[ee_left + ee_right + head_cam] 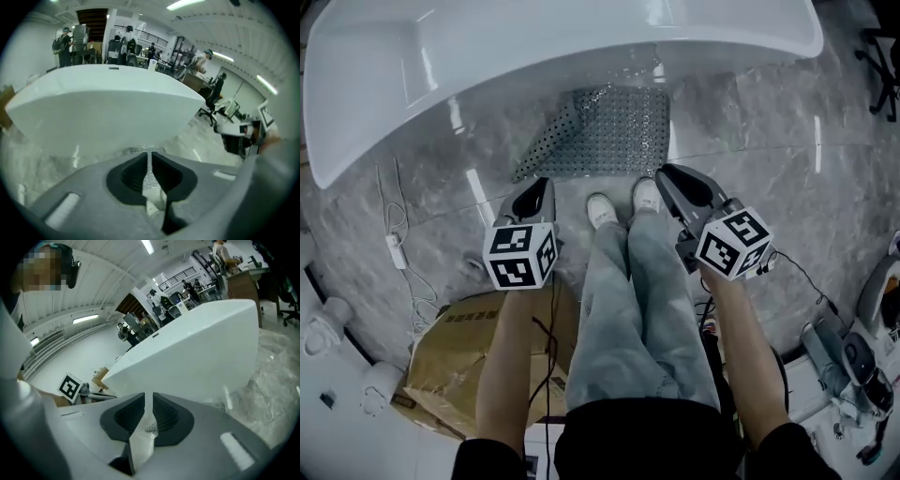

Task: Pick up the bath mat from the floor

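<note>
The grey perforated bath mat (609,131) lies on the marble floor against the tub, with its left corner folded up. Just short of its near edge, my left gripper (546,181) points at that left corner, and its jaws are shut with nothing in them. My right gripper (661,172) hovers at the mat's near right corner, its jaws a narrow gap apart and empty. In the left gripper view, a strip of mat (139,150) shows past the left gripper (149,157). In the right gripper view, the right gripper (148,399) faces the tub.
A long white bathtub (487,56) spans the far side. The person's legs and white shoes (602,208) stand between the grippers. A cardboard box (459,356) and a white cable (398,248) lie at the left. Equipment (853,356) sits at the right.
</note>
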The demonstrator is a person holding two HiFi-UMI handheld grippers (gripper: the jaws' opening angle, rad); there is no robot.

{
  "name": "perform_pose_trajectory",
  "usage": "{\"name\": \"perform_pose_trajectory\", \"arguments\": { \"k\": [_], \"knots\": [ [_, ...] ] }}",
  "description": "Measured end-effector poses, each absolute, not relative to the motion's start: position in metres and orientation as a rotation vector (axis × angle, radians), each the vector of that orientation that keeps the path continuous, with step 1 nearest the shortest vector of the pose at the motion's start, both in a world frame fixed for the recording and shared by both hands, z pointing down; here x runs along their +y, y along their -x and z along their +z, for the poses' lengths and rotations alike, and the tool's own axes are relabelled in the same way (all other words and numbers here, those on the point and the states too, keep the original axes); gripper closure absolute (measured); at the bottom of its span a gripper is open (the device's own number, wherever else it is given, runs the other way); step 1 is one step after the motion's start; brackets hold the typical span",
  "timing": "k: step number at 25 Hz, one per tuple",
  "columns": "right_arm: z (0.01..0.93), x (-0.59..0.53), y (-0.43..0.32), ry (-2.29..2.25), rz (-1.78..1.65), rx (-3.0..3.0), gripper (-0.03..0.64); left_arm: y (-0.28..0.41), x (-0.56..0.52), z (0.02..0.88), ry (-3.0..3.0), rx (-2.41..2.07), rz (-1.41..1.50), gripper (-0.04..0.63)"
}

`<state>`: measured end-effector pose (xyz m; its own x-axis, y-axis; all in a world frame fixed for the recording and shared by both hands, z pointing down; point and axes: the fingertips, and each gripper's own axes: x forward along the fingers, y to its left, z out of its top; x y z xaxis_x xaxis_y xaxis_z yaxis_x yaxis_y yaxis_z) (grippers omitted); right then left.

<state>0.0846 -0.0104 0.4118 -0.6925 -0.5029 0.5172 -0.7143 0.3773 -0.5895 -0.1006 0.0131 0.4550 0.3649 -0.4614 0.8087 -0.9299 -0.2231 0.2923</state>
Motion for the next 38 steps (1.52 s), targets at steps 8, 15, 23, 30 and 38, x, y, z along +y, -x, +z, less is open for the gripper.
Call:
{"name": "perform_pose_trajectory", "arguments": {
  "k": [8,15,23,30,38],
  "knots": [
    [0.575,0.017,-0.074,-0.863,1.273,-2.331,0.489,0.112,0.033,0.627,-1.684,-1.182,0.708,0.421],
    [0.706,0.022,-0.068,-0.764,1.277,-2.272,0.476,0.141,0.069,0.761,-1.605,-1.166,0.99,0.204],
    [0.797,0.032,-0.083,-0.754,1.306,-2.208,0.471,0.181,0.071,0.877,-1.561,-1.145,1.278,0.066],
    [0.845,0.035,-0.114,-0.773,1.28,-2.17,0.471,0.199,0.04,0.948,-1.575,-1.138,1.536,0.303],
    [0.932,0.034,-0.181,-0.946,1.273,-1.915,0.457,0.213,0.005,0.999,-1.596,-1.105,1.732,0.208]
  ]
}}
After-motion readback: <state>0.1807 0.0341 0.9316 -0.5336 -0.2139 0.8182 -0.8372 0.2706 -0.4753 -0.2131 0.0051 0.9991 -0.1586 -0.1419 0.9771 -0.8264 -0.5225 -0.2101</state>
